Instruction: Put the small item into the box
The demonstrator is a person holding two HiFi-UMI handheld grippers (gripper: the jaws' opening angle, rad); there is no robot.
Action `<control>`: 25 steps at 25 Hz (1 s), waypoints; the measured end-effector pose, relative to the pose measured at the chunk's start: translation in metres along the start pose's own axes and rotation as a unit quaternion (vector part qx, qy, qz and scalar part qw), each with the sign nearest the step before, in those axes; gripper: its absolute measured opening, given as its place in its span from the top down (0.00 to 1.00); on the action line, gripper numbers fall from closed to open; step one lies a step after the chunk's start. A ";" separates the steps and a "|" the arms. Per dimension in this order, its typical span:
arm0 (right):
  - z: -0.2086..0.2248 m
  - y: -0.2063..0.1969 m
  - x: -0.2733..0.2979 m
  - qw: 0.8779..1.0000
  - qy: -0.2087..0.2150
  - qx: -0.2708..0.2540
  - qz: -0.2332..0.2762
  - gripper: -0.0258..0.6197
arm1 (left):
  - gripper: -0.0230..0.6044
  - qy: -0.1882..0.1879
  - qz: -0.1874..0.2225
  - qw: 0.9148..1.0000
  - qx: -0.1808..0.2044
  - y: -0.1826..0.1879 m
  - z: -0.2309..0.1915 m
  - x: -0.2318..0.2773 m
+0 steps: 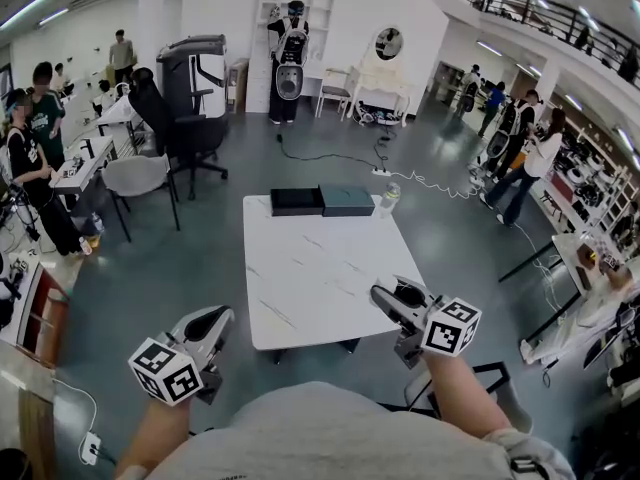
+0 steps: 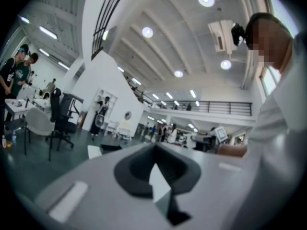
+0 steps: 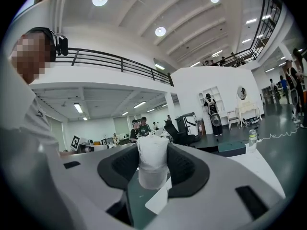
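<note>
In the right gripper view a small white item (image 3: 152,158), soft-looking and roughly cylindrical, stands clamped between the dark pads of my right gripper (image 3: 153,163). Seen from the head view, the right gripper (image 1: 386,296) hovers over the near right corner of the white marble table (image 1: 310,268), and the item does not show there. At the table's far edge lie a black box (image 1: 297,201) and a dark teal box (image 1: 347,200) side by side. My left gripper (image 1: 222,316) hangs off the table's near left corner, its jaws together and holding nothing (image 2: 154,150).
A clear bottle (image 1: 388,198) stands right of the teal box (image 3: 231,148). Office chairs (image 1: 140,178) and desks stand to the left, with people standing on both sides of the hall. A cable (image 1: 330,156) runs over the floor beyond the table.
</note>
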State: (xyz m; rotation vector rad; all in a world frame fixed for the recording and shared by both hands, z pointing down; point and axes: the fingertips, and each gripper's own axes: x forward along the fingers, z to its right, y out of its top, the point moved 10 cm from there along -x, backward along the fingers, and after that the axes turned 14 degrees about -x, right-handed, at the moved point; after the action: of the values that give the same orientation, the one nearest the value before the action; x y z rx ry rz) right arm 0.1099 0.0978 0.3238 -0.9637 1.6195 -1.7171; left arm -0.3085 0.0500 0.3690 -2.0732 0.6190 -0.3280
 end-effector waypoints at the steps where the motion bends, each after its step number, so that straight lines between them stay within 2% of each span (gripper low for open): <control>1: 0.003 -0.001 0.003 1.000 0.001 0.002 -0.001 0.70 | 0.95 0.001 -0.002 1.000 -0.001 0.000 -0.003 0.003; 6: 0.025 -0.010 0.017 1.000 0.014 0.015 -0.004 0.70 | 0.95 0.012 -0.013 1.000 -0.006 -0.001 -0.010 0.024; 11: 0.079 -0.025 0.042 0.999 0.039 0.034 0.005 0.70 | 0.96 0.042 -0.011 0.999 -0.001 0.000 -0.017 0.057; 17: 0.175 -0.029 0.095 0.995 0.095 0.039 0.021 0.70 | 0.95 0.097 0.022 0.995 -0.004 0.009 -0.031 0.124; 25: 0.300 -0.020 0.163 0.985 0.165 0.036 0.037 0.70 | 0.95 0.145 0.038 0.989 -0.002 0.038 -0.039 0.238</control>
State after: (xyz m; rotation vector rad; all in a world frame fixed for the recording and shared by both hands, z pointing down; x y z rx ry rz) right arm 0.2645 -0.2045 0.3623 -0.5984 1.7564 -1.9470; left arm -0.1383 -0.1246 0.3568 -2.0164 0.8706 -0.5910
